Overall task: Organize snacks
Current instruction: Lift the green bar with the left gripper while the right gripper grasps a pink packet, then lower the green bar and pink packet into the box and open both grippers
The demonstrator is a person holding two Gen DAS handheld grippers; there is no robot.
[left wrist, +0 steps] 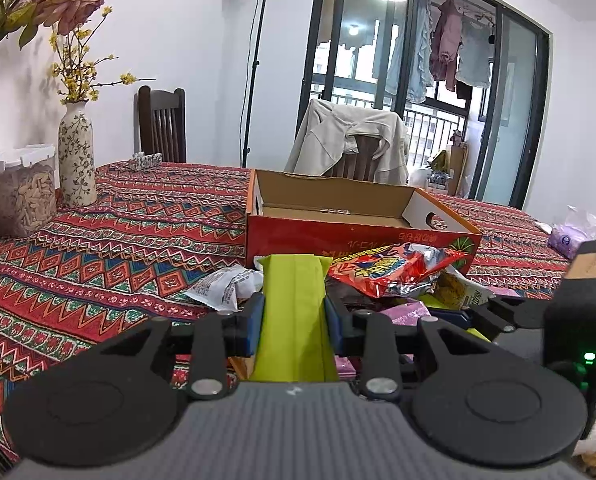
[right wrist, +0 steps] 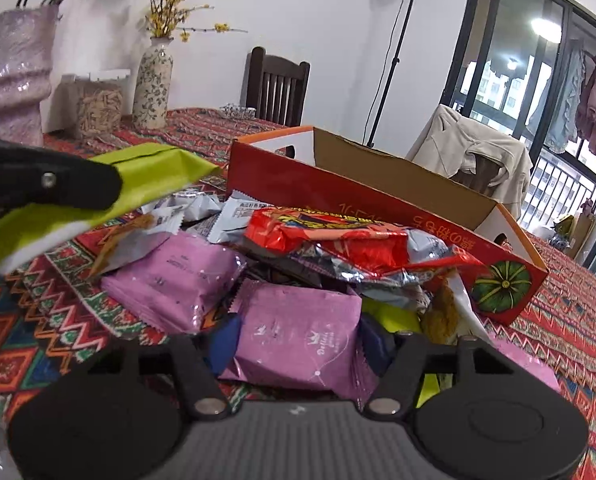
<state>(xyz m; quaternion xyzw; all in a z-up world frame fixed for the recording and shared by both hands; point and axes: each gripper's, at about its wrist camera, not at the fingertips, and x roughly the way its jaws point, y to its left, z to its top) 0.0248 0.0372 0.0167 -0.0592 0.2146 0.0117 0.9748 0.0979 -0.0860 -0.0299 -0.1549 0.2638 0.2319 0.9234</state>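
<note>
My left gripper (left wrist: pixel 294 312) is shut on a lime-green snack packet (left wrist: pixel 294 280), held a little above the patterned tablecloth. The right wrist view shows that packet (right wrist: pixel 154 176) at the left, with a black left finger (right wrist: pixel 58 188) across it. An open red cardboard box (left wrist: pixel 362 236) stands just behind a heap of snacks; its inside looks bare. My right gripper (right wrist: pixel 300 344) sits low over the heap, its blue pads against both sides of a pink packet (right wrist: pixel 298 336). A red foil bag (right wrist: pixel 338 236) lies on top of the heap against the box (right wrist: pixel 378 200). A second pink packet (right wrist: pixel 170 280) lies to the left.
On the table's left side stand a floral vase (left wrist: pixel 76 156), a clear jar of snacks (left wrist: pixel 22 196) and a large pink vase (right wrist: pixel 14 80). Behind the table are a dark chair (left wrist: pixel 162 124), a chair draped with a beige jacket (left wrist: pixel 350 140) and a lamp stand (left wrist: pixel 254 60).
</note>
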